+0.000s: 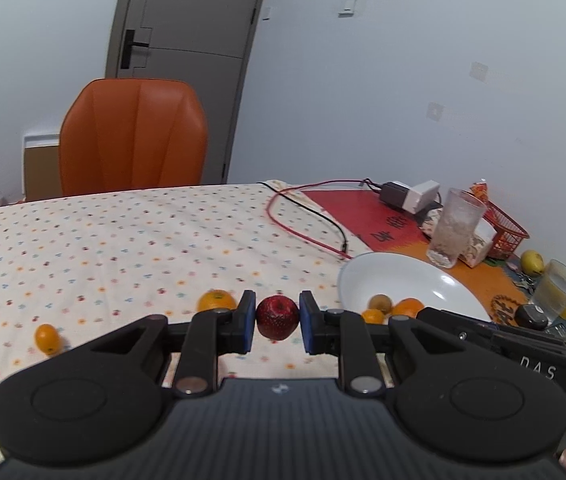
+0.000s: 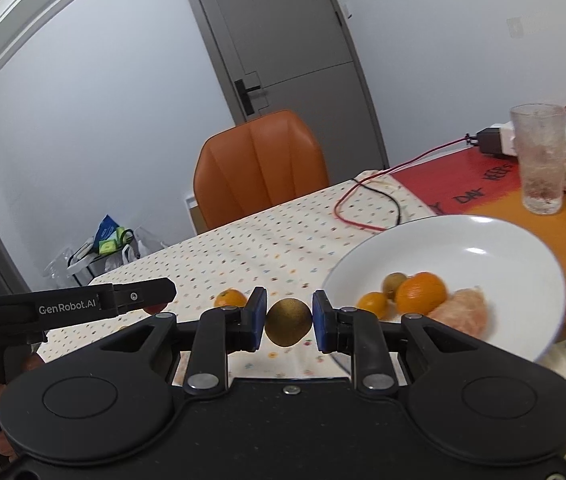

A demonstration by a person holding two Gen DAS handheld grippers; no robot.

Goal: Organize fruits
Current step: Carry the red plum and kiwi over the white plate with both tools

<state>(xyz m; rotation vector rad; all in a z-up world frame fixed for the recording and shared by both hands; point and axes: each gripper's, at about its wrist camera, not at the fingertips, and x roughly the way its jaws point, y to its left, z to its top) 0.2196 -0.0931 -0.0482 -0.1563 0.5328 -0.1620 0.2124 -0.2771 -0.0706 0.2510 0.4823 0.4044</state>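
Observation:
My left gripper (image 1: 275, 320) is shut on a red apple (image 1: 277, 317), held just above the dotted tablecloth. My right gripper (image 2: 288, 320) is shut on a brown kiwi (image 2: 288, 322), left of the white bowl (image 2: 495, 236). The bowl holds a kiwi (image 2: 394, 283), an orange (image 2: 421, 293), a small orange (image 2: 373, 304) and a peeled citrus (image 2: 463, 312). It also shows in the left wrist view (image 1: 403, 276). An orange (image 1: 216, 301) and a small orange (image 1: 47, 338) lie on the cloth left of the apple.
An orange chair (image 1: 133, 142) stands behind the table. A red cable (image 1: 303, 224), chargers (image 1: 411, 196), a tall glass (image 1: 457, 228), a red basket (image 1: 505, 230), a lemon (image 1: 532, 263) and a glass of juice (image 1: 557, 290) crowd the right side.

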